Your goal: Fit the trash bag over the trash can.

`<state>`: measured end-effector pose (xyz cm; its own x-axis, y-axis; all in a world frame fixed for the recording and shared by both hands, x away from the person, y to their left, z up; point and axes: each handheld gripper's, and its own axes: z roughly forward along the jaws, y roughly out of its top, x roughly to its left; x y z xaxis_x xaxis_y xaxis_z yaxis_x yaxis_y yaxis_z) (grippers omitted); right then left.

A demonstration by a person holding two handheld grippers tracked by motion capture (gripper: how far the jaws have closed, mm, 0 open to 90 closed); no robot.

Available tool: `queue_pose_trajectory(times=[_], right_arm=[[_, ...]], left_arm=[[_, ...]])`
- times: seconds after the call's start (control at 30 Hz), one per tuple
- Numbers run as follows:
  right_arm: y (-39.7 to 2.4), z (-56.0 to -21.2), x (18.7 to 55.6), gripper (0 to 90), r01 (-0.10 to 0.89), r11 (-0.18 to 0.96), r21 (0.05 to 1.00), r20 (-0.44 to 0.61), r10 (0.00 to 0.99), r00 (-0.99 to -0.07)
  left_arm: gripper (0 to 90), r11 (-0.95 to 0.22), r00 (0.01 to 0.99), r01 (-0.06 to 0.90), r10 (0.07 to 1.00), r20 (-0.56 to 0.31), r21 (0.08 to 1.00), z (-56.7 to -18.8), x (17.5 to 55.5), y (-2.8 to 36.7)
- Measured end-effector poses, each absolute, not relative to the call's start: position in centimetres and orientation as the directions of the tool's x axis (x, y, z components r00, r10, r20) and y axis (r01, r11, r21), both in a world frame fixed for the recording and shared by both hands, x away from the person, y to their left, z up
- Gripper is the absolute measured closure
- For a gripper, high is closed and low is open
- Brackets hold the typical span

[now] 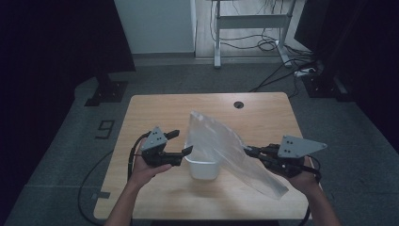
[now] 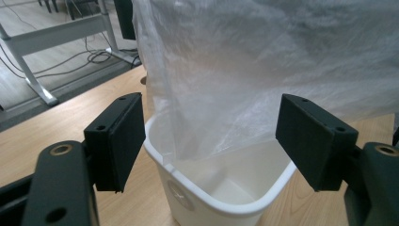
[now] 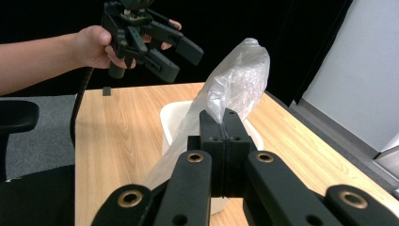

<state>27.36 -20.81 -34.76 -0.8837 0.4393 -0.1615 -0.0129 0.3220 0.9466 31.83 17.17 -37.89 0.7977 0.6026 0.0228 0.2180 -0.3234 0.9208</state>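
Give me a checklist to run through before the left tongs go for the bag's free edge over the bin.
1. Right tongs clamped on the plastic bag: ok.
2. Left tongs open, nothing between the pads: ok.
3. Bag's lower edge hangs into the white bin: ok.
4. Bin upright on the table: ok.
5. Bag mouth opened: cannot tell.
6. Bag lined around the bin rim: not ok, it only drapes over one side.

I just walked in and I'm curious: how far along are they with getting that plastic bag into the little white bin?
Early on. Done: the right gripper has clamped the clear plastic bag. In hand: it holds the bag slanted over the small white bin, one part dipping inside. Left: the left gripper is open beside the bin, gripping nothing; the bag isn't spread over the rim.
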Motion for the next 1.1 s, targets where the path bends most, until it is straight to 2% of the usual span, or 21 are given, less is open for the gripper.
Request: queue_pose_trajectory(times=[0.3,0.7,0.83,0.97,1.1], right_arm=[[-21.5,-34.6,26.9,89.2,-0.026,0.296,0.955,-0.156,0.423,-0.893],[-21.5,-34.5,26.3,89.1,-0.055,0.304,0.951,-0.173,0.378,-0.91],[-21.4,-34.6,26.4,89.1,-0.056,0.308,0.95,-0.174,0.369,-0.913],[-21.3,-34.6,26.4,89.1,-0.063,0.312,0.948,-0.179,0.359,-0.916],[-21.4,-34.7,26.5,89.1,-0.061,0.316,0.947,-0.179,0.36,-0.916]], left_arm=[[24.1,-0.315,0.798,0.2,0.602,0.032,0.928,-36.7,32.6,17.2],[22.7,-0.318,0.833,0.186,0.553,0.022,0.93,-35.7,34.6,16.7],[23.4,-0.313,0.855,0.213,0.519,-0.021,0.925,-36.1,35.6,16.3],[34.1,-0.326,0.859,0.219,0.511,-0.024,0.92,-36.8,36.2,15.7],[54.0,-0.353,0.857,0.211,0.516,0.001,0.912,-37.2,36.4,15.1]])
